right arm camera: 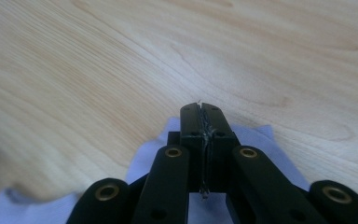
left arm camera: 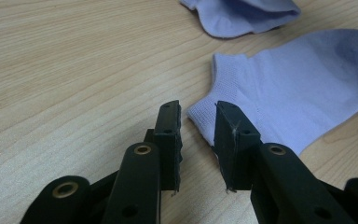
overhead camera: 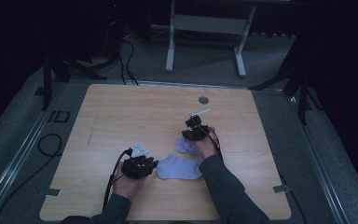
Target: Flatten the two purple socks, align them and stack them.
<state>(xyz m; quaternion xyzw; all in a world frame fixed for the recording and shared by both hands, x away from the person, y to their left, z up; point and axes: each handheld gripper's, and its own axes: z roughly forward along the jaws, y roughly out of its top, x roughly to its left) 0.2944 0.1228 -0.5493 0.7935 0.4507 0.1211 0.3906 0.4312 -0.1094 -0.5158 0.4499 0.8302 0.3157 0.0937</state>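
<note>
Socks, two of them, pale lavender, lie on the wooden table point(overhead camera: 121, 116) toward its near right part. The larger sock point(overhead camera: 179, 167) lies flat between the person's two hands; the smaller sock point(overhead camera: 185, 145) sits just beyond it, bunched, under the right gripper point(overhead camera: 195, 128).

The left gripper point(left arm camera: 197, 122) is released, its jaws parted with a narrow gap, tips just at the cuff edge of the larger sock; I cannot tell whether they touch the fabric. The right gripper's jaws are clenched together, lavender fabric showing beneath them in its own view; whether any cloth is pinched cannot be told.
</note>
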